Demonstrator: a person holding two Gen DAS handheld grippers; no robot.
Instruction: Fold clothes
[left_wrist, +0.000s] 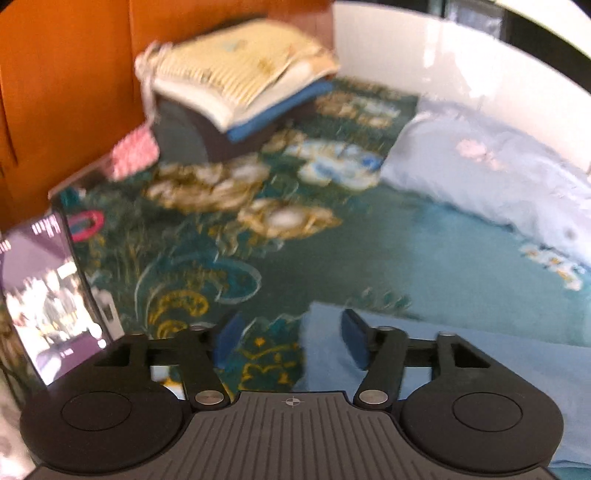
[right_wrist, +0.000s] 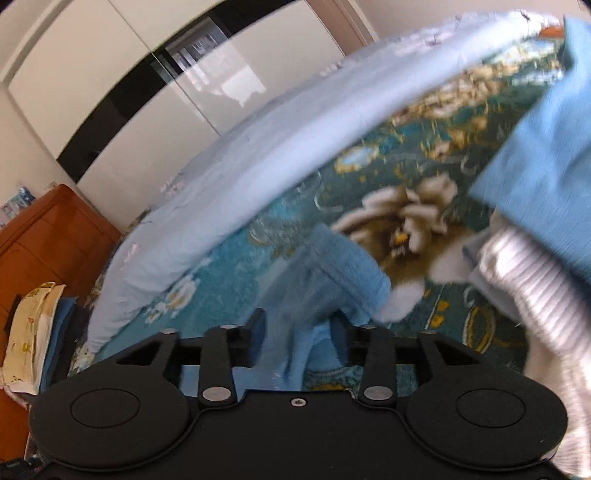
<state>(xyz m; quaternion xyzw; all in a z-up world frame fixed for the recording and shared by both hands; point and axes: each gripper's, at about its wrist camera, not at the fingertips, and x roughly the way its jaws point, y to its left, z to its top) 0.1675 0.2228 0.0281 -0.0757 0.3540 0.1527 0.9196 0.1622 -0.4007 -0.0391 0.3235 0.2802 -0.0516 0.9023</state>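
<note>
A light blue garment (left_wrist: 424, 354) lies flat on the green floral bedspread (left_wrist: 229, 236), under the right finger of my left gripper (left_wrist: 291, 338), which is open and empty just above it. In the right wrist view my right gripper (right_wrist: 299, 343) has blue cloth (right_wrist: 325, 280) bunched between its fingers; the jaws stand partly apart around it. More blue fabric (right_wrist: 546, 140) and a grey-white ribbed garment (right_wrist: 532, 280) hang at the right of that view.
A stack of folded bedding (left_wrist: 240, 85) stands at the far end by an orange cabinet (left_wrist: 62, 92). A pale blue pillow (left_wrist: 491, 173) lies at the right by a white wardrobe (left_wrist: 424, 48). A phone (left_wrist: 48, 306) stands at the left.
</note>
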